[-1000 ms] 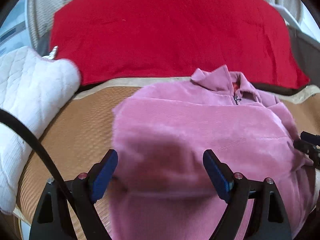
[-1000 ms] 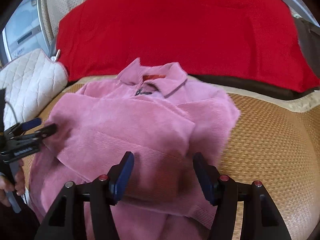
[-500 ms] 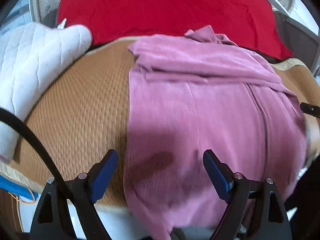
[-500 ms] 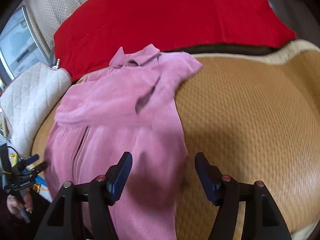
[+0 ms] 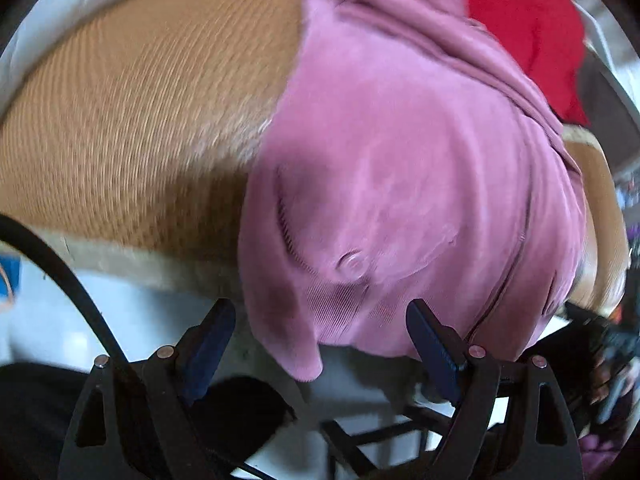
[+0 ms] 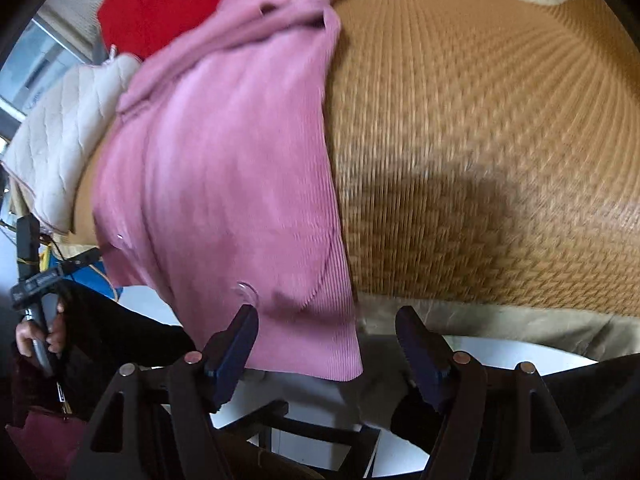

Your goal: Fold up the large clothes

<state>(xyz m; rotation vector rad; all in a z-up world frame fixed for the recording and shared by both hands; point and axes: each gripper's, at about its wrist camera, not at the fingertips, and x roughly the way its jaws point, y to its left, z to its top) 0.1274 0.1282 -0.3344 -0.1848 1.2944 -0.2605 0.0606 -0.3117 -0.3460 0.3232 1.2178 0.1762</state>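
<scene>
A pink corduroy jacket (image 5: 400, 168) lies lengthwise on a tan woven mat (image 5: 140, 120), collar at the far end, sleeves folded across the chest, hem hanging over the near edge. My left gripper (image 5: 320, 344) is open, with the hem's left corner between its jaws but not pinched. In the right wrist view the jacket (image 6: 224, 168) covers the left half of the mat (image 6: 500, 120). My right gripper (image 6: 326, 344) is open around the hem's right corner. The left gripper (image 6: 52, 272) shows at that view's left edge in a hand.
A red blanket (image 5: 500, 12) lies behind the mat. A white quilted cushion (image 6: 60, 140) sits left of the jacket. The mat's beige border (image 6: 500, 324) marks the near edge, with white floor and a dark stool frame (image 6: 320, 432) below. The mat is bare right of the jacket.
Both grippers have pulled back from the jacket's middle to its hem at the near mat edge. The jacket's lower half, bunched up before, now lies stretched out toward me.
</scene>
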